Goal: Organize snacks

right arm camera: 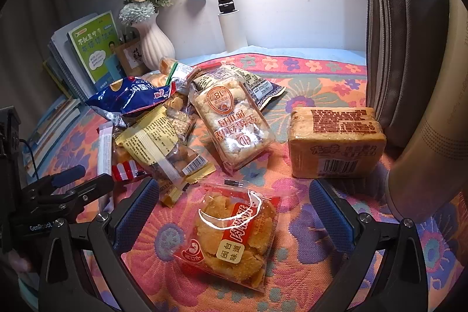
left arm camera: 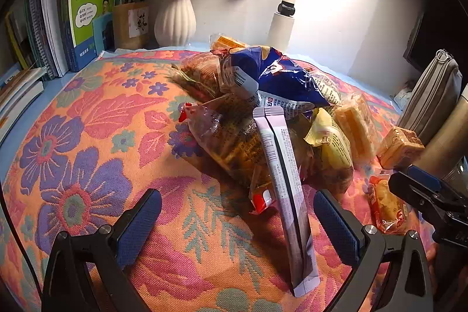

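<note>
Both grippers were spread wide and holding nothing. The left gripper point(left arm camera: 237, 227) hovered low over the floral cloth point(left arm camera: 87, 136) on the tabletop, with a long pale purple stick pack point(left arm camera: 285, 180) running between its fingers point(left arm camera: 140, 224) from about 6 o'clock up toward the snack pile point(left arm camera: 263, 95) at 12, where a blue chip bag point(left arm camera: 280, 75) sat on top. The right gripper point(right arm camera: 234, 218) had a red-edged pastry packet point(right arm camera: 234, 236) lying flat between its fingers, not touched by either. A brown wrapped block point(right arm camera: 336, 142) sat at its 1 o'clock, just beside a grey pouch point(right arm camera: 406, 34), and a clear cake pack point(right arm camera: 234, 122) lay at 12.
</note>
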The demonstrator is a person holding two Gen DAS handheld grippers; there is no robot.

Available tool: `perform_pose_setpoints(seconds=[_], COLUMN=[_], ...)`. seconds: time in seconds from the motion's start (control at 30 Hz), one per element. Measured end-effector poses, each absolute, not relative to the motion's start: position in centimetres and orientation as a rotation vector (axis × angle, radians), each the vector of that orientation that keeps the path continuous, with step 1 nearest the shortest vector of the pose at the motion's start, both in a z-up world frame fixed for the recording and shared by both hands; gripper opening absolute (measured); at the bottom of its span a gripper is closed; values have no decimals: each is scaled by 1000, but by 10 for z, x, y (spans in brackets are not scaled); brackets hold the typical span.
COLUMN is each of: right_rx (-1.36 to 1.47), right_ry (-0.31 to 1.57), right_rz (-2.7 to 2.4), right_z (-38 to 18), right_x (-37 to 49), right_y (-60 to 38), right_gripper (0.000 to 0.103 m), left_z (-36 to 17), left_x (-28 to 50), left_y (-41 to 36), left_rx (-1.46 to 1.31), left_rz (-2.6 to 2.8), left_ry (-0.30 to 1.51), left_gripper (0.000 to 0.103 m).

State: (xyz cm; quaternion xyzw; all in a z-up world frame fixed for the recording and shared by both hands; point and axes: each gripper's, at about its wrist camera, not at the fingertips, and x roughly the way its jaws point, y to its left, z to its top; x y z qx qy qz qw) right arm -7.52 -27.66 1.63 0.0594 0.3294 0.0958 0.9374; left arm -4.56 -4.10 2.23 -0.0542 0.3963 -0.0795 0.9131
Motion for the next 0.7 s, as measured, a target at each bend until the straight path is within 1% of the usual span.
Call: perform_pose_setpoints(seconds=[0.3,0.33,0.37,0.47,0.53,0.57,0.7], right_rx=[121,117,114,96,77,68,66], right_ry=[675,676,676,664,652,649,654], right_rz=[195,195,194,191,191,202,233], right_z=[15,15,15,16,17,18,20], right_x=[-74,-74,-75,-78,-81,-82,-84], right_y=[-277,-277,-276,-273,-269,-268,-269], right_gripper=[103,103,103,103,103,103,103], left_z=[31,33,34,36,34,34,31], left_x=[-53,-55,-57,-61,-62,-64,-66], left_y=[-43,-44,-45,-50,-56,-61,-80], left_rx=[-102,-97,-93,-90,-89,-80,2], left_rz=[-165,-160,-151,-147,-166,-169,-154], left_ry=[778,769,758,762,782,784,809], left_gripper=[103,100,95,87,84,80,71])
